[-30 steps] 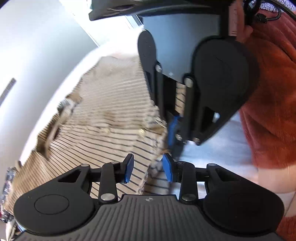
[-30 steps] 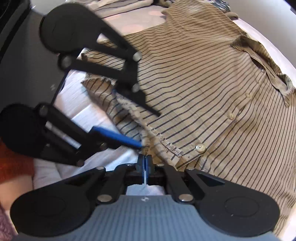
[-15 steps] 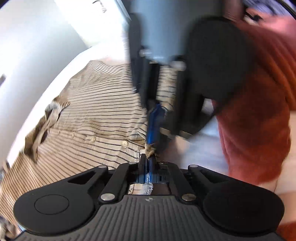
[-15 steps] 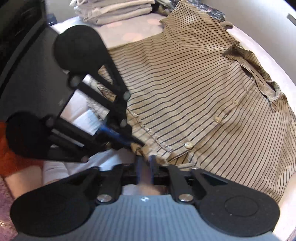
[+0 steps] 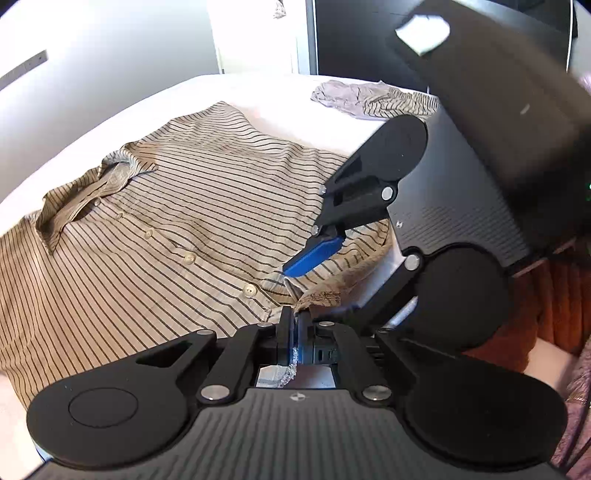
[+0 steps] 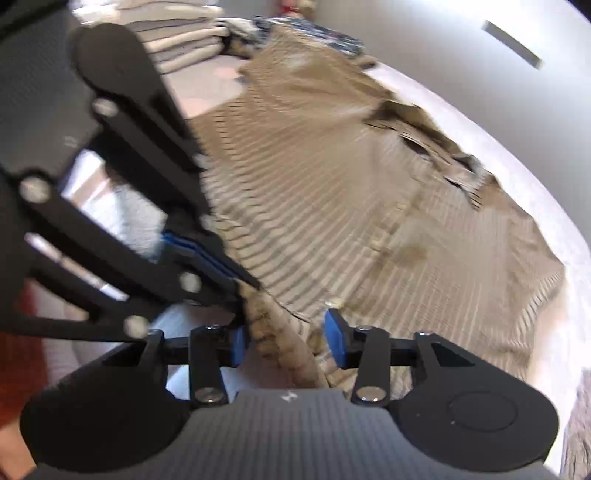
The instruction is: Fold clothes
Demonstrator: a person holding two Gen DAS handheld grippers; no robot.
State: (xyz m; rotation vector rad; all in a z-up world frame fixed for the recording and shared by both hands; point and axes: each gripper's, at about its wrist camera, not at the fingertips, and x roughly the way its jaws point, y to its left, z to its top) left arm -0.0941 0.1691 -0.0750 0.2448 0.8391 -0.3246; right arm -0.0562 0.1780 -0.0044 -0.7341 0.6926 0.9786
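A beige shirt with dark stripes [image 5: 184, 206] lies spread, buttons up, on a white bed [image 5: 258, 92]. My left gripper [image 5: 293, 325] is shut on the frayed bottom hem of the shirt near its lowest button and holds that corner lifted. The right wrist view, blurred, shows the shirt [image 6: 332, 184] and my right gripper [image 6: 287, 344] with its jaws apart and closing. A bunched strip of hem runs between its blue pads [image 6: 336, 343], which do not press on it. The left gripper [image 6: 240, 282] appears there too, pinching the hem just beyond.
A crumpled garment [image 5: 369, 98] lies at the bed's far side. A stack of folded clothes [image 6: 184, 48] and a dark patterned garment [image 6: 314, 33] sit beyond the shirt. A person's rust-red sleeve [image 5: 554, 295] is at the right edge.
My left gripper has closed on the shirt hem and risen with it. My right gripper, shut on the hem a second ago, has let go and stands with its jaws apart.
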